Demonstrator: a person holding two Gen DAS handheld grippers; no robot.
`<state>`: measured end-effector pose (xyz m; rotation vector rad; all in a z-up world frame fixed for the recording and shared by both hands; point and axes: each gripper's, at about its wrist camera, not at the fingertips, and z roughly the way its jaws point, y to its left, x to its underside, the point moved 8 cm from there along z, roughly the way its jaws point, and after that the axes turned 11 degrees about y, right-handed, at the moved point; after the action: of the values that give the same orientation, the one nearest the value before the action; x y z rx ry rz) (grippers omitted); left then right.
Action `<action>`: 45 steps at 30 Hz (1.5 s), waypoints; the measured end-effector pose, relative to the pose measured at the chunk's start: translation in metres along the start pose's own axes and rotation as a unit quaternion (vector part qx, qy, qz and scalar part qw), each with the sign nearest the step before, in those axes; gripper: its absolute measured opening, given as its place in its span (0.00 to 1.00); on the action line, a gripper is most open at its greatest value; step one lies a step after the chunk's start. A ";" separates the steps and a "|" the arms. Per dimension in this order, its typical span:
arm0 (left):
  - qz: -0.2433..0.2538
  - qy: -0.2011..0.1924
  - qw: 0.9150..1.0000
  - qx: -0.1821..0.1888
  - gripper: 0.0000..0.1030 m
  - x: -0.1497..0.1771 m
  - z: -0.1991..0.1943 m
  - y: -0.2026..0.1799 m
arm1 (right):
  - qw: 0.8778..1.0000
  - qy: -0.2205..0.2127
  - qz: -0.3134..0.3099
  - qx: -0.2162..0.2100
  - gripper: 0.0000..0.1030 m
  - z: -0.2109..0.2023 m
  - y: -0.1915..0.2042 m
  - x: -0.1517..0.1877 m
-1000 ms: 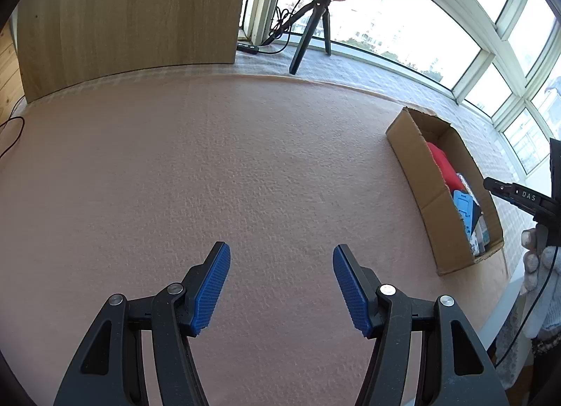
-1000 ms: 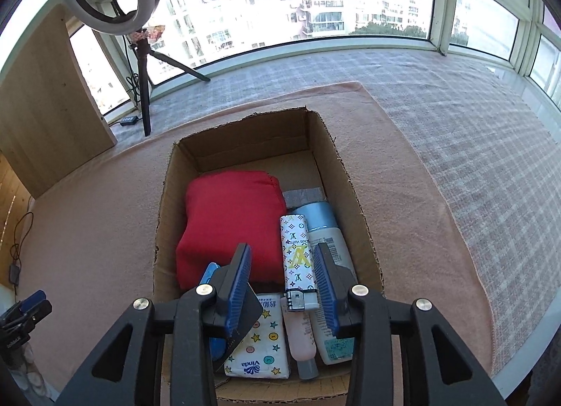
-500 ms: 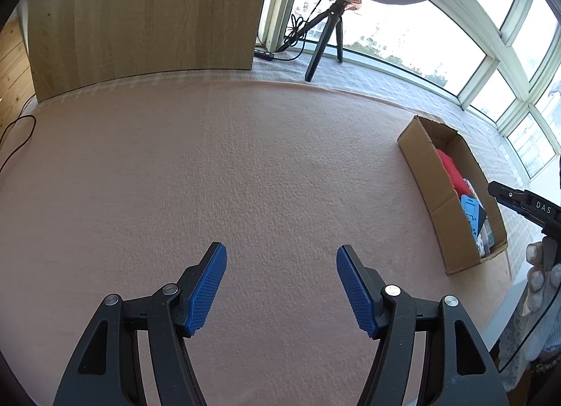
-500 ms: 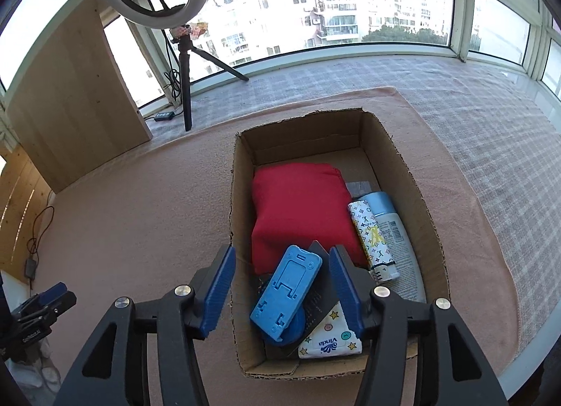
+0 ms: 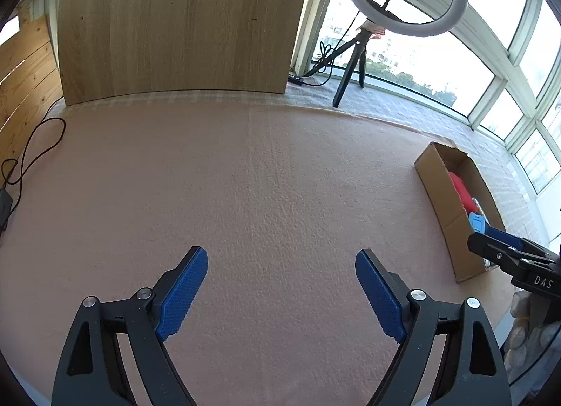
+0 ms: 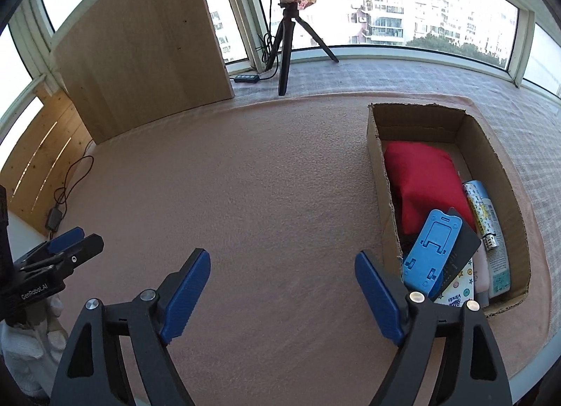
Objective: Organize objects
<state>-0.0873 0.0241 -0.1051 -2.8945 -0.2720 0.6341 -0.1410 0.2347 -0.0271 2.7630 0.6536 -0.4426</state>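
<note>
Now hovering over bare pink carpet point(image 5: 280, 178), well left of everything: left gripper point(image 5: 281, 295), jaws spread wide, gripping nothing. Further right, hanging just beside the cardboard box point(image 6: 377, 146): right gripper point(image 6: 282, 295), likewise gaping and empty. Lying inside the box: 1 red pouch point(image 6: 424, 181), 1 blue phone stand point(image 6: 433, 248) leaning over it, 2 bottles point(image 6: 491, 230) along the right wall.

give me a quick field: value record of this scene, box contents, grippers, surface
surface: pink blanket
container: cardboard box, open top
box contents: red pouch, blue phone stand, patterned tube, tissue pack, pale bottles
left gripper: open, holds nothing
right gripper: open, holds nothing, beside the box
loose items on blanket: none seen
background: ring light on tripod, wooden panel
</note>
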 end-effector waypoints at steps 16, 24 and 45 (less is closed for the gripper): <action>-0.017 0.003 0.999 -0.042 0.87 0.014 -0.024 0.050 | 1.000 -0.007 -0.014 0.017 0.80 0.013 0.074 0.017; -0.015 0.011 0.999 -0.051 0.87 0.025 -0.026 0.058 | 1.000 -0.013 -0.015 0.017 0.80 0.015 0.087 0.018; -0.003 0.021 0.998 -0.054 0.87 0.033 -0.010 0.049 | 0.999 -0.022 -0.023 0.037 0.80 0.015 0.096 0.015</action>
<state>-0.0467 -0.0177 -0.1192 -3.0052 -0.3180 0.5739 -0.0862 0.1528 -0.0289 2.8041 0.7037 -0.5470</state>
